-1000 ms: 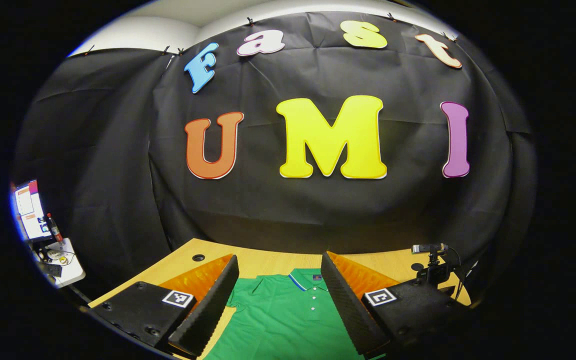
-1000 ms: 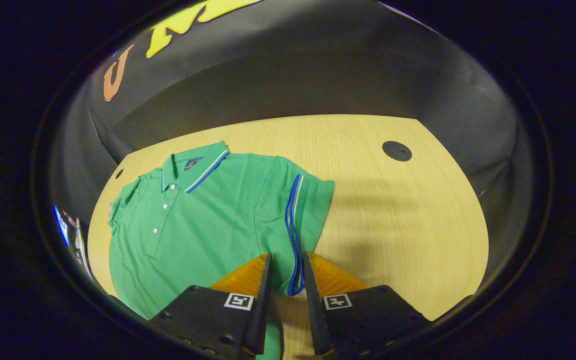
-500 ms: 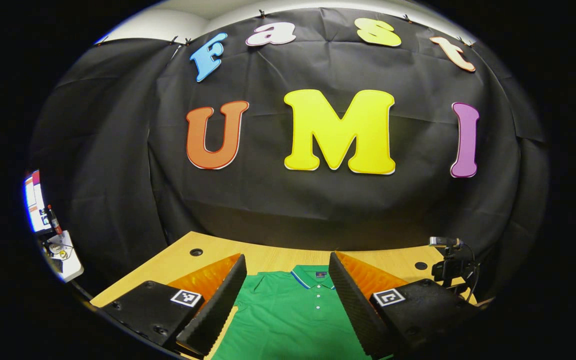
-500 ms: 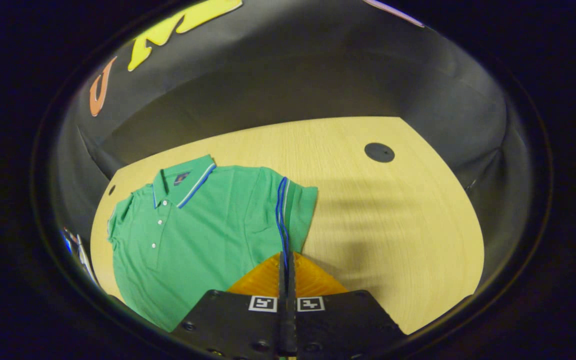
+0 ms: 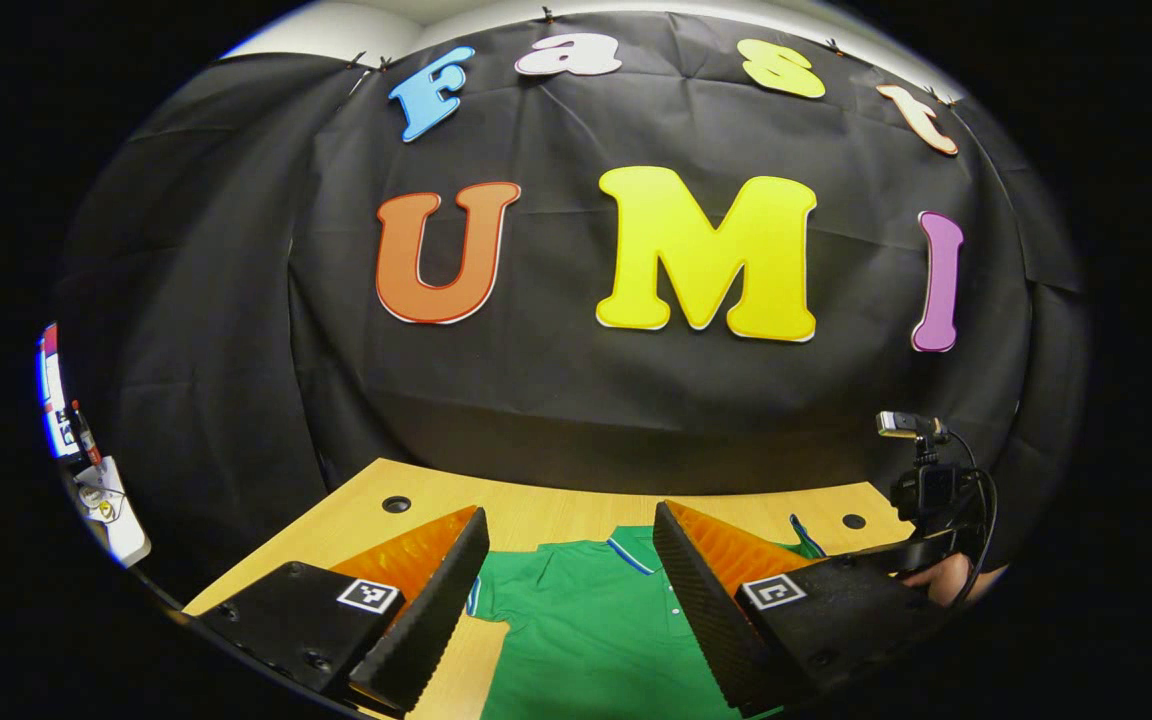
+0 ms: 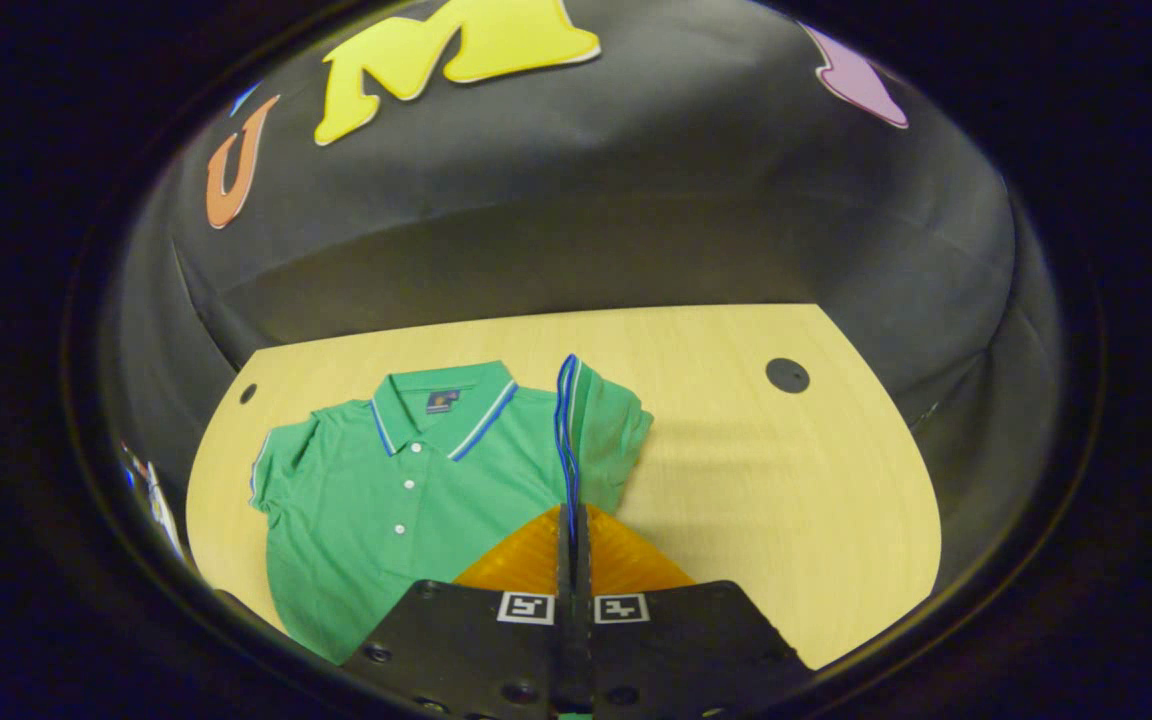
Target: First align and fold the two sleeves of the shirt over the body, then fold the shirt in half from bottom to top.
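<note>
Right gripper (image 6: 573, 520) fingers now clamped on sleeve (image 6: 591, 425), lifting it off surface (image 6: 786, 470); first fold starting; left gripper (image 5: 566, 600) hangs wide open, empty

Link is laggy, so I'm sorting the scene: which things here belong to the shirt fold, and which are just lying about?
Job:
- green polo shirt, flat on the table
- its sleeve, lifted, pinched by the right gripper
- left gripper, open above the shirt

Lying about:
- small camera on a stand
- side desk clutter
</note>
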A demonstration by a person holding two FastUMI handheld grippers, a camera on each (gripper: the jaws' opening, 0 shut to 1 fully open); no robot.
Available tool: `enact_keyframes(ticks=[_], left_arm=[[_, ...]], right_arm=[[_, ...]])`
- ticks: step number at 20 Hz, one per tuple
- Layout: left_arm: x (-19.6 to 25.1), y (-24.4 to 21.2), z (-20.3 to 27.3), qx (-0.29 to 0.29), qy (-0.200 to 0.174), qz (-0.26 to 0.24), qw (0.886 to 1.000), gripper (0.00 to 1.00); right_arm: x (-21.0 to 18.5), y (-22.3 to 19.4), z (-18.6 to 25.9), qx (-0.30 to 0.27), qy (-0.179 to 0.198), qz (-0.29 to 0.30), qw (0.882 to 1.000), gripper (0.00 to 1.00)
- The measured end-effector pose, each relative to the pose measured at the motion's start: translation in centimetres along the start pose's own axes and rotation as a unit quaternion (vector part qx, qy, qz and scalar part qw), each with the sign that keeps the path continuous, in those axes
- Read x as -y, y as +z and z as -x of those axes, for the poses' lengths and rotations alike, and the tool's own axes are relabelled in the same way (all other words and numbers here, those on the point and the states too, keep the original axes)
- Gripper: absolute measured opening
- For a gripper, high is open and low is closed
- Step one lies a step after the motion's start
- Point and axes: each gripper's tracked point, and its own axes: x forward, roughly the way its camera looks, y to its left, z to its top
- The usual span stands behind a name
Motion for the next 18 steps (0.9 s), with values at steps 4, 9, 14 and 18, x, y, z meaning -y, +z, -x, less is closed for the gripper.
enact_keyframes(ticks=[4,9,14,18], left_arm=[[-2.9,-0.3,0.4,-0.002,0.008,0.01,1.0,1.0],[-5.2,-0.6,0.8,-0.006,0.008,0.011,1.0,1.0],[-7.2,0.0,0.9,-0.003,0.011,0.003,1.0,1.0],[-7.6,-1.3,-0.7,-0.014,0.003,0.023,1.0,1.0]], right_arm=[[-3.3,-0.5,-0.4,-0.008,-0.003,0.011,1.0,0.0],[-7.3,-1.0,-1.6,-0.015,-0.001,0.028,0.999,0.0],[-10.9,-2.0,-2.3,-0.03,0.025,0.018,0.999,0.07],[-12.2,-2.0,-0.4,-0.023,0.041,0.011,0.999,0.96]])
